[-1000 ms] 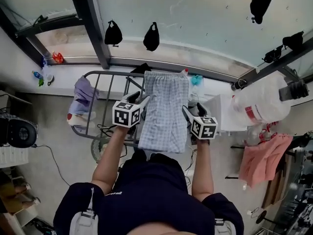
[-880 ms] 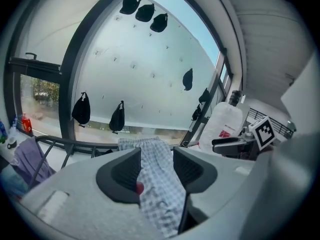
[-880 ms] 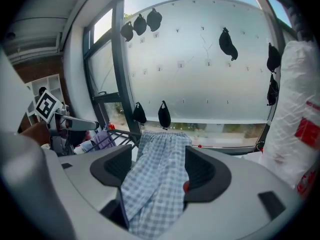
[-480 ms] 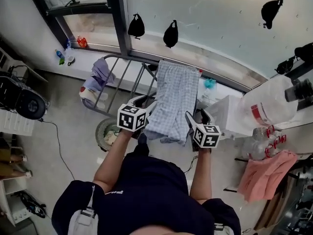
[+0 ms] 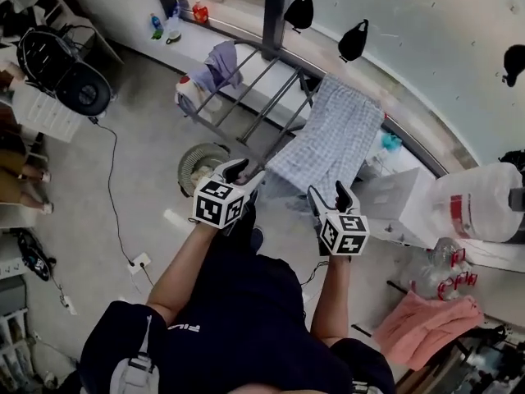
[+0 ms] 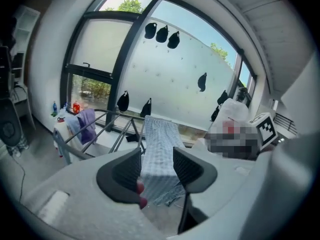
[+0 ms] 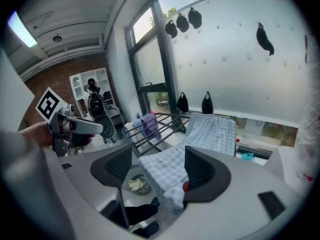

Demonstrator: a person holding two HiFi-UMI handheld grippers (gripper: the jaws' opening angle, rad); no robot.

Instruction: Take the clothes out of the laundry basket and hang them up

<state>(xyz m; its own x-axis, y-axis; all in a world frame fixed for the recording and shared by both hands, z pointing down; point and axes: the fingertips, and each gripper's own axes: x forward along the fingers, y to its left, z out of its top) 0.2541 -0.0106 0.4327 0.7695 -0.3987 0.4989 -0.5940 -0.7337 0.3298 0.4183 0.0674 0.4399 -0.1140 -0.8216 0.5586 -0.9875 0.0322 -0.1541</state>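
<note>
Checked cloth point(image 5: 328, 142), pale blue, draped over rack point(image 5: 246, 84)

We're wearing a navy short-sleeved shirt point(image 5: 246, 318), small white lettering point(image 5: 184, 327) on the left sleeve, pale straps point(image 5: 135, 372) at the shoulders. Both left gripper point(image 5: 244, 172) and right gripper point(image 5: 328, 194) are showing grey with black jaws, black-and-white marker cubes point(image 5: 218, 203).

Black fan point(image 5: 85, 93), big clear jug point(image 5: 482, 212)
</note>
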